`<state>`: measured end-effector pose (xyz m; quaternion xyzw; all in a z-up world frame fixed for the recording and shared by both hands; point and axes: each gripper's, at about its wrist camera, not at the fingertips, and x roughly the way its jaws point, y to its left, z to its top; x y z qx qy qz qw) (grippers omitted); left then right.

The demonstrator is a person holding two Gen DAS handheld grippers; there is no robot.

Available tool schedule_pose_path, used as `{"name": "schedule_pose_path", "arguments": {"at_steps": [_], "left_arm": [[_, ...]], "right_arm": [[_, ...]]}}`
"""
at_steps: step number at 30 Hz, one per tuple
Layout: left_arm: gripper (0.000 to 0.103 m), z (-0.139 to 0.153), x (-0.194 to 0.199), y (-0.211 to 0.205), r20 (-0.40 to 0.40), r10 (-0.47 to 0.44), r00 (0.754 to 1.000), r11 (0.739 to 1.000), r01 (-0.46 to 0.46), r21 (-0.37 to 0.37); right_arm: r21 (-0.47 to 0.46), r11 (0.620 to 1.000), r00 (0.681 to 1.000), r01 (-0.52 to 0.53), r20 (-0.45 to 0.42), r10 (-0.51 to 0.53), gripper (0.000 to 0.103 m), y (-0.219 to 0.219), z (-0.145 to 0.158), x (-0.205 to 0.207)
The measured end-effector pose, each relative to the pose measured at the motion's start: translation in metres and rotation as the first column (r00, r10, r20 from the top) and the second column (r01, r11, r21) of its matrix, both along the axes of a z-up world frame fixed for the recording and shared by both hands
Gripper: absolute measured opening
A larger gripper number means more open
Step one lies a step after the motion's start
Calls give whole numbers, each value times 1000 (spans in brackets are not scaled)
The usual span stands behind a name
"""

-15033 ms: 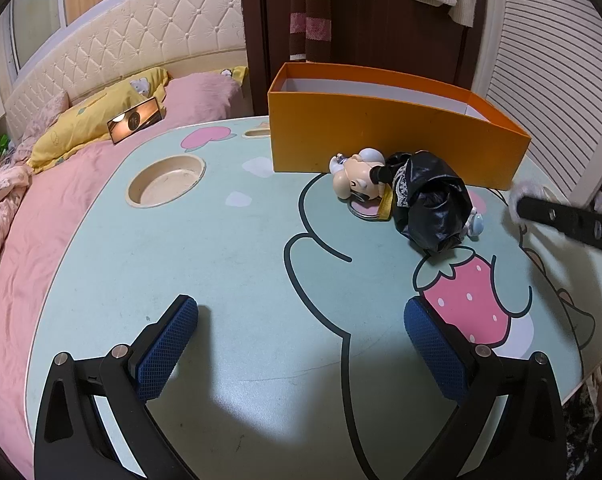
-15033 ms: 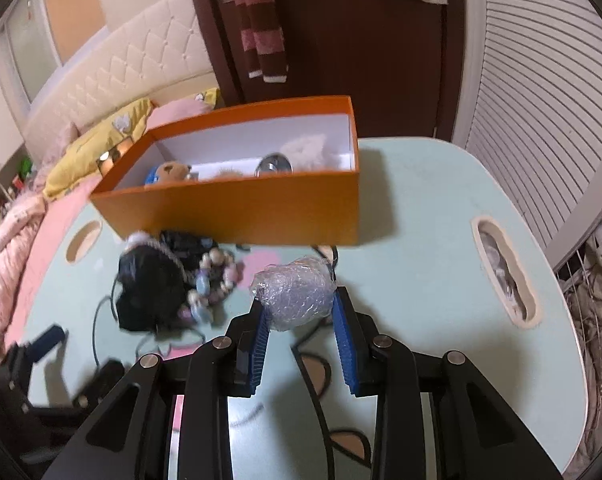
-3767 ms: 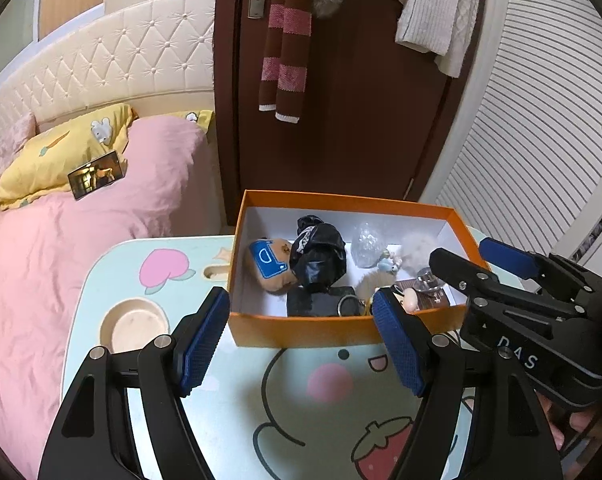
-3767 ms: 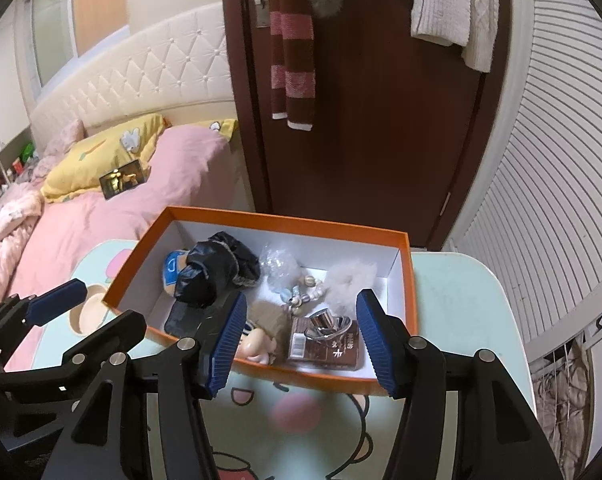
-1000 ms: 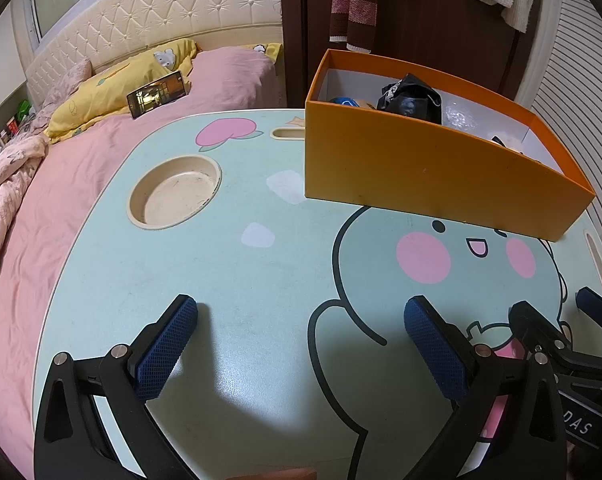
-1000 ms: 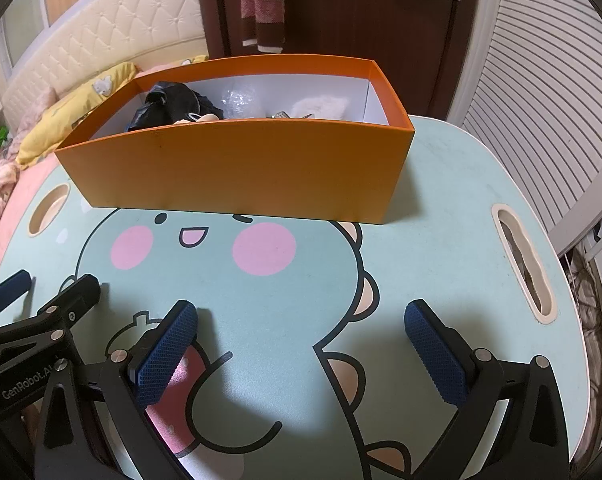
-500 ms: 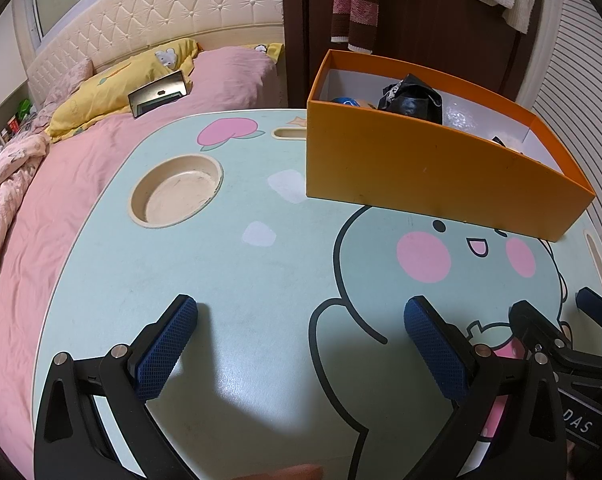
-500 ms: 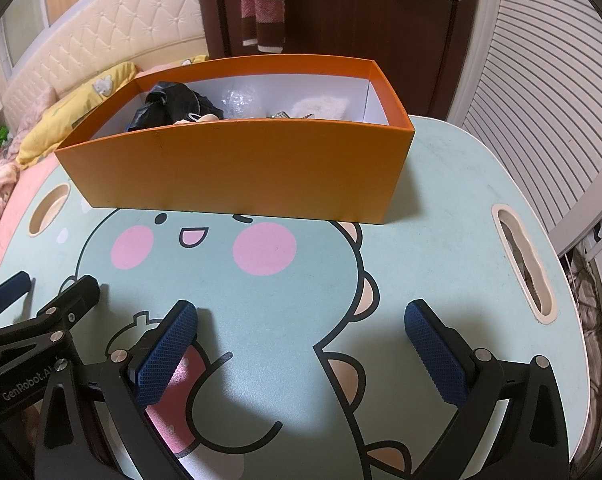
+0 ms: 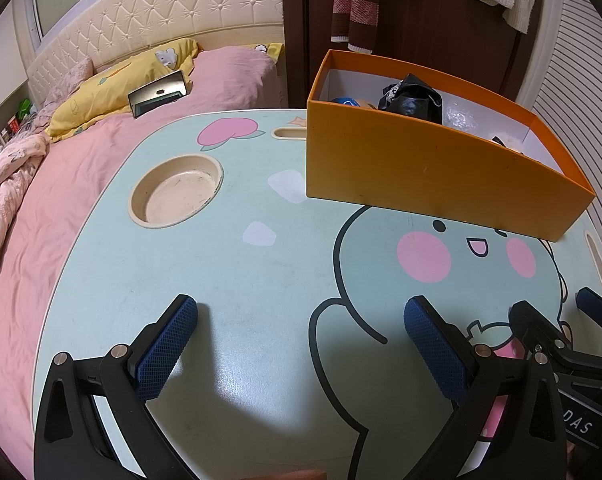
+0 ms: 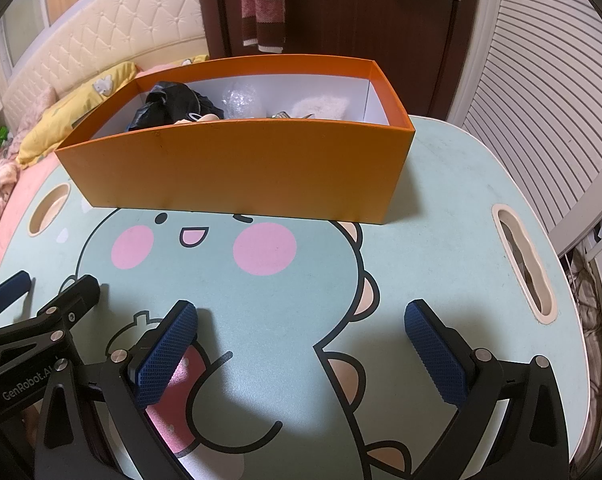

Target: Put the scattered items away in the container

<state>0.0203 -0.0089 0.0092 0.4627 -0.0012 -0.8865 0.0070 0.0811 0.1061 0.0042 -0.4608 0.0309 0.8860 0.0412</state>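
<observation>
The orange box (image 9: 429, 172) (image 10: 241, 164) stands at the far side of the cartoon-printed table (image 9: 261, 280) (image 10: 441, 240). Inside it lie a black crumpled item (image 9: 411, 98) (image 10: 173, 106), a clear plastic-wrapped ball (image 10: 241, 100), a white fluffy piece (image 10: 321, 108) and other small things, partly hidden by the near wall. My left gripper (image 9: 301, 344) hovers low over the table's near part, open and empty. My right gripper (image 10: 301, 344) is also open and empty, beside the left one, which shows at the left edge of the right wrist view.
A round cup recess (image 9: 177, 188) sits in the table at the left, a slot handle (image 10: 525, 264) at the right. A pink bed with a yellow pillow (image 9: 121, 92) and a tablet (image 9: 159, 92) lies beyond. A dark door and louvred panels stand behind the box.
Over the last second nothing has visibly moved. Earlier, the scattered items went from the table into the box and both grippers came down low over the table.
</observation>
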Motion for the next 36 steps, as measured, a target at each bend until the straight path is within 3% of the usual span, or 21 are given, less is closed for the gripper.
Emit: {"name": "schedule_pose_path", "arguments": {"at_steps": [36], "left_arm": [[103, 0, 1, -1, 0, -8, 1000, 1000, 8, 1]], "right_arm": [[0, 1000, 1000, -2, -1, 2, 103, -2, 0, 0]]}}
